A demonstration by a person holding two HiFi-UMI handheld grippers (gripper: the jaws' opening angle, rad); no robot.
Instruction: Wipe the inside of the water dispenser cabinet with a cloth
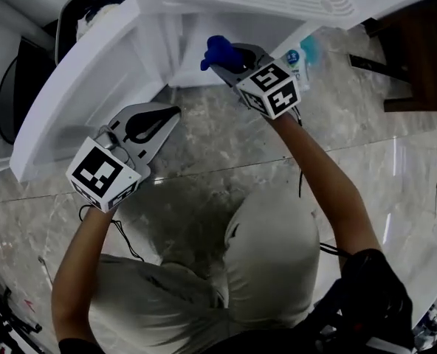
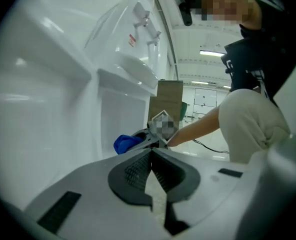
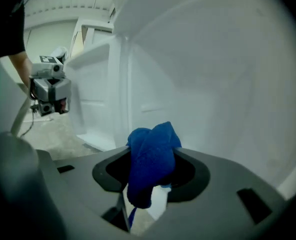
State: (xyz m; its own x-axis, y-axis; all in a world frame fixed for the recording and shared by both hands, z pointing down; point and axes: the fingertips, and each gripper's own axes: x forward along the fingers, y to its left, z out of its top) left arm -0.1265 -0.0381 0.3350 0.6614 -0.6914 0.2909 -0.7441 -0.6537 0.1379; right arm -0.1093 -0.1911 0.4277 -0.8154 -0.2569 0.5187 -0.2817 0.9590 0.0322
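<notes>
Wiping is judged to be at its very beginning. A bunched blue cloth [image 3: 150, 159] of soft fabric is clamped by the right tool [image 3: 150, 173], whose jaws are set fairly wide apart by the bulk of the wad. Most of the cloth stands above and forward of the pads, and a tail hangs below them. Directly ahead of this tool, and curving round to its right, the smooth white inside of the water dispenser cabinet [image 3: 203, 84] is seen. The cloth is held near the walls, but contact with any of them cannot be made out.

The left tool [image 2: 151, 156] is fully closed, with nothing between its ribbed pads. It is held apart from the work, off to the left of the right tool. The open white cabinet door [image 1: 78, 87] lies just to its own left, and the grey marble floor [image 1: 218, 146] lies beneath it.

No wiped patch can be told from an unwiped one on the plain white surfaces, so nothing is counted as done. By this judgement the back wall, the side walls, the cabinet bottom and perhaps the inner face of the door are all left to be rubbed over with the cloth.
</notes>
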